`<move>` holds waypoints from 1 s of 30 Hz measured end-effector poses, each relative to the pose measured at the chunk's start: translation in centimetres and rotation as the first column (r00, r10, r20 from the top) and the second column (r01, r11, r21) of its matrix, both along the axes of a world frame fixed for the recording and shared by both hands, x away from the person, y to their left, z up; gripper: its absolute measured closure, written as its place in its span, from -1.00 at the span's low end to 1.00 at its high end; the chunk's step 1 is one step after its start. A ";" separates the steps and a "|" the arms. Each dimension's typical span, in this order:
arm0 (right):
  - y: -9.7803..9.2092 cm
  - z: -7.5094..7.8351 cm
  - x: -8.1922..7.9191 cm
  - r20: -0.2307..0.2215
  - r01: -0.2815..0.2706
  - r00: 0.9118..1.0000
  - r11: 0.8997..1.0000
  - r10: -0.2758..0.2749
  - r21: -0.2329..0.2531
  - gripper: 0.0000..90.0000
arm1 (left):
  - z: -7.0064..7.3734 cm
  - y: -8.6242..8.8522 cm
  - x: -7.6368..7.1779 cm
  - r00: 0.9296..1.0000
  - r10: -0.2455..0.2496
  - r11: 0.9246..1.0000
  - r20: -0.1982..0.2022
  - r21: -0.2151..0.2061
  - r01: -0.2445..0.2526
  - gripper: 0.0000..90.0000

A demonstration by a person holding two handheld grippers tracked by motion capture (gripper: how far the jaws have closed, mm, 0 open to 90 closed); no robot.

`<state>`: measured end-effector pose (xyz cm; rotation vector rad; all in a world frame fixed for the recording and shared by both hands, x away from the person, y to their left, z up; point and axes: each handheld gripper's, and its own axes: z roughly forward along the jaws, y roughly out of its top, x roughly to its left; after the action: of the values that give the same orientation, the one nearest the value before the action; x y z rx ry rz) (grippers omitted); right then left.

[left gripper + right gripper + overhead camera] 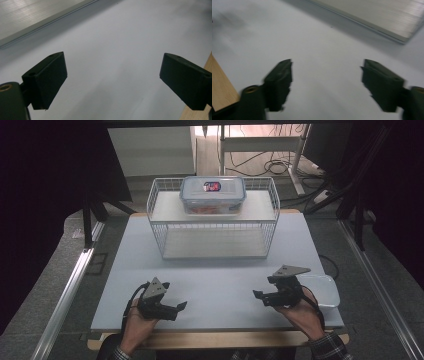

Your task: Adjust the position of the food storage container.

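A clear plastic box with a blue-edged lid [212,194] sits on the upper level of a white wire rack [214,249] at the back of the table. The box holds something reddish. My left gripper [179,308] rests near the front left of the pale blue mat [215,280], jaws pointing right. It is open, with bare mat between its jaws [113,80]. My right gripper [260,297] lies near the front right, jaws pointing left. It is also open on nothing [327,80]. Both grippers are well in front of the rack.
A translucent white rounded lid or tray [325,289] lies on the mat just right of my right hand. The wooden table edge [220,339] runs along the front. Metal rails [65,295] flank the table. Cables lie on the floor behind.
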<state>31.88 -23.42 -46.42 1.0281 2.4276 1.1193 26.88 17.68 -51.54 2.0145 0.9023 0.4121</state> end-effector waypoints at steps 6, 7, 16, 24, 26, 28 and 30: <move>-3.3 0.4 -0.2 0.025 0.053 0.998 0.997 -0.052 -0.053 0.48 | -0.1 0.0 0.1 1.000 0.009 1.000 -0.004 0.008 -0.009 -0.85; -3.8 0.5 -0.3 0.024 0.065 0.998 0.996 -0.063 -0.055 0.56 | -0.1 0.1 0.1 1.000 0.010 1.000 -0.004 0.006 -0.010 -0.85; -10.7 1.8 -1.1 0.096 0.297 0.951 0.954 -0.292 -0.040 0.98 | -0.1 0.1 0.1 1.000 0.012 1.000 -0.002 0.002 -0.012 -0.85; -15.2 1.8 -1.8 0.109 0.463 0.883 0.884 -0.456 -0.060 0.98 | -0.1 0.1 0.2 1.000 0.013 1.000 -0.002 0.008 -0.013 -0.85; -15.8 1.9 -2.1 0.119 0.488 0.870 0.871 -0.479 -0.061 0.99 | -0.2 0.1 0.2 1.000 0.013 1.000 -0.005 0.009 -0.013 -0.85; -16.3 1.9 -2.4 0.129 0.510 0.857 0.858 -0.499 -0.067 0.99 | -0.2 0.1 0.2 1.000 0.013 1.000 -0.006 0.009 -0.013 -0.85; -16.7 1.9 -2.5 0.130 0.528 0.846 0.846 -0.517 -0.075 0.99 | -0.2 0.1 0.2 1.000 0.013 1.000 -0.008 0.007 -0.012 -0.85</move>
<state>29.40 -40.15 -44.56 1.4379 1.9150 0.8146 27.13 17.75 -51.76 2.0192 0.9198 0.4153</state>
